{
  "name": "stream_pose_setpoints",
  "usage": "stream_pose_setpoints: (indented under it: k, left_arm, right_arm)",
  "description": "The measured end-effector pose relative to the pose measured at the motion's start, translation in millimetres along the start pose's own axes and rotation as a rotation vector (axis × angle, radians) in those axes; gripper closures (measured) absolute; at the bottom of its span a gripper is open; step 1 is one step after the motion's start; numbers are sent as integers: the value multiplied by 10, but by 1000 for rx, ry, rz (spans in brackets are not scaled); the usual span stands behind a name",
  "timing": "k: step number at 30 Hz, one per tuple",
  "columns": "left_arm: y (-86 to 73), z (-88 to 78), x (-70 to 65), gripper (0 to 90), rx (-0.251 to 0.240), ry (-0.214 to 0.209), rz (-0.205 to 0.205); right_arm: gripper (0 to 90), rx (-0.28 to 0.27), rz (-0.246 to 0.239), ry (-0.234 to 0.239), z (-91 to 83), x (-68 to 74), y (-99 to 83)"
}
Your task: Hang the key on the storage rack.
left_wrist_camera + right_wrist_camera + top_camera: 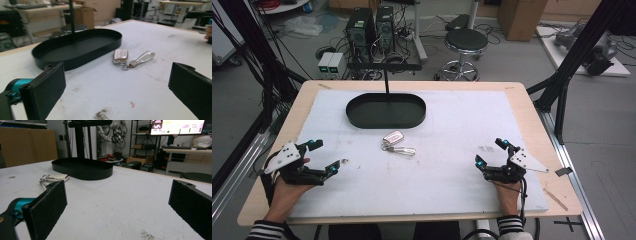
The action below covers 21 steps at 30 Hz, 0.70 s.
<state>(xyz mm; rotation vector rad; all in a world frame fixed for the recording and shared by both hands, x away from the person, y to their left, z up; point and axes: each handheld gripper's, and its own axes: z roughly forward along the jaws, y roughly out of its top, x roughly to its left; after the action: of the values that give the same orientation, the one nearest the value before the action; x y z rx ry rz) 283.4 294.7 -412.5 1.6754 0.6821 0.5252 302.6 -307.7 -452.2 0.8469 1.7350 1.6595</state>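
A silver car key fob (393, 136) with a metal key strap (404, 149) lies on the white mat (447, 165), just in front of a black oval tray (385, 110) that has an upright post. The left gripper view has the fob (120, 55) and tray (75, 48) ahead of wide-apart jaws. My left gripper (324, 157) rests open at the mat's left edge, empty. My right gripper (490, 152) rests open near the right edge, empty. In the right gripper view the fob (57, 177) lies behind the left jaw, and the tray (82, 167) stands beyond it.
The wooden table (522, 107) edges frame the mat. Beyond the far edge stand a black stool (466, 42) and computer towers (371, 27) on the floor. Black frame posts (569, 65) rise at both sides.
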Motion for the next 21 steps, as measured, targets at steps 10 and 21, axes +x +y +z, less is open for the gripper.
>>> stream_pose_setpoints:
  k: [10,21]
  left_arm:
    - [325,263,-5,17,97,-104,74]
    - [633,650,-50,18,241,-190,180]
  right_arm:
    - [7,-3,-3,0,3,-1,-1]
    - [7,-1,1,2,2,2,-1]
